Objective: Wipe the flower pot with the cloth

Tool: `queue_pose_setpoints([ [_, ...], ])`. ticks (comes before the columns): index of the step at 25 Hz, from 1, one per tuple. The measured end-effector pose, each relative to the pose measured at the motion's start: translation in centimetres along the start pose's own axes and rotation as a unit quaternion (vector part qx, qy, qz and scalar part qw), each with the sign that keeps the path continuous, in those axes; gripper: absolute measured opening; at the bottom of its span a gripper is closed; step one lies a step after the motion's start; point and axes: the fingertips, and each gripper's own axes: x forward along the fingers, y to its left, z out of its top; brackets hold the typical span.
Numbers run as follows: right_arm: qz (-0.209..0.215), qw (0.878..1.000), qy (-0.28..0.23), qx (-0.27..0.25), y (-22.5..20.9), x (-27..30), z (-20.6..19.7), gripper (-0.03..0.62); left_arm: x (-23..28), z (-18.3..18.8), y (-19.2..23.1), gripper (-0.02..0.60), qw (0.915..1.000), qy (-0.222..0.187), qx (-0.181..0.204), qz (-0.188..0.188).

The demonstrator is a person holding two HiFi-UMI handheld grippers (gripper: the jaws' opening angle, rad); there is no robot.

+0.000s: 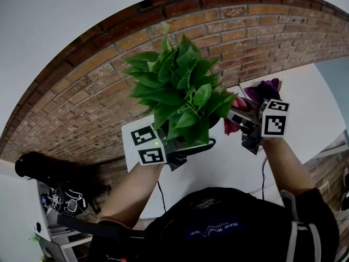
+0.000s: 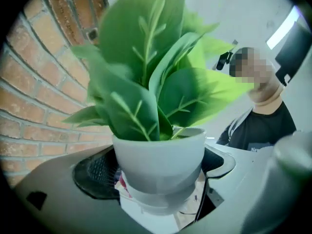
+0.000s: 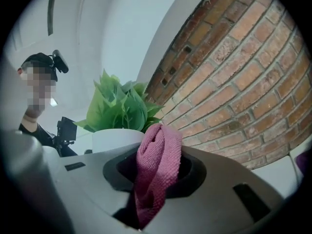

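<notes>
A white flower pot (image 2: 158, 162) with a leafy green plant (image 2: 146, 72) sits gripped between the jaws of my left gripper (image 2: 158, 184), which is shut on it. In the head view the leaves (image 1: 180, 91) hide most of the pot, and the left gripper (image 1: 182, 149) holds it up over the table. My right gripper (image 3: 157, 177) is shut on a bunched pink cloth (image 3: 157, 165). It is just right of the plant in the head view, where the cloth (image 1: 233, 125) pokes out beside the right gripper (image 1: 246, 125). From the right gripper view the pot (image 3: 116, 139) is a short way off, apart from the cloth.
A white table (image 1: 305, 108) lies below both grippers, against a red brick wall (image 1: 76, 97). At the lower left stands a shelf (image 1: 57, 212) with dark equipment and cables. A cable (image 1: 161, 198) hangs near the table's front edge.
</notes>
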Motion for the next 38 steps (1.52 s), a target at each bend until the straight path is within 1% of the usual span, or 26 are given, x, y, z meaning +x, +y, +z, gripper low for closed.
queue_pose_setpoints([
  [4,-0.003,1.0,0.019,-0.007,0.6,1.0,-1.5,0.089,-1.0,0.8,0.2,0.52,0.9998,-0.012,-0.017,0.006],
  [7,-0.005,1.0,0.021,0.002,0.6,1.4,-2.0,0.086,-1.1,1.1,0.3,0.52,0.9994,-0.017,-0.029,0.012],
  [10,-0.01,0.999,0.04,0.0,0.5,1.7,-2.8,0.084,-1.0,1.8,0.8,0.522,0.9973,-0.041,-0.054,0.027],
  [12,-0.006,0.998,0.059,0.0,1.0,2.3,-3.9,0.084,-1.1,2.6,1.1,0.522,0.9958,-0.055,-0.063,0.037],
  [16,-0.005,0.998,0.07,-0.001,1.4,2.8,-5.1,0.084,-1.3,3.1,1.6,0.517,0.9957,-0.051,-0.058,0.052],
  [24,-0.017,0.993,0.098,-0.068,3.2,2.7,-4.9,0.084,-3.3,3.7,4.7,0.512,0.989,-0.054,-0.039,0.132],
  [26,-0.009,0.992,0.096,-0.081,4.3,2.6,-4.2,0.084,-3.8,3.8,5.5,0.512,0.9864,-0.048,-0.034,0.153],
  [29,0.013,0.991,0.083,-0.1,6.4,2.7,-2.8,0.084,-4.3,3.1,6.5,0.511,0.983,-0.028,-0.026,0.179],
  [31,0.022,0.99,0.077,-0.113,7.3,2.8,-2.2,0.084,-4.2,2.6,6.6,0.512,0.9829,-0.027,-0.031,0.179],
  [33,0.028,0.991,0.071,-0.114,7.6,2.7,-1.8,0.084,-4.2,2.7,6.3,0.511,0.9837,-0.039,-0.046,0.17],
  [36,0.037,0.994,0.047,-0.095,7.3,2.4,-0.9,0.084,-4.2,3.6,5.4,0.511,0.9862,-0.062,-0.072,0.136],
  [38,0.033,0.995,0.035,-0.087,6.7,2.1,-0.4,0.086,-4.3,4.1,5.0,0.511,0.9863,-0.077,-0.09,0.115],
])
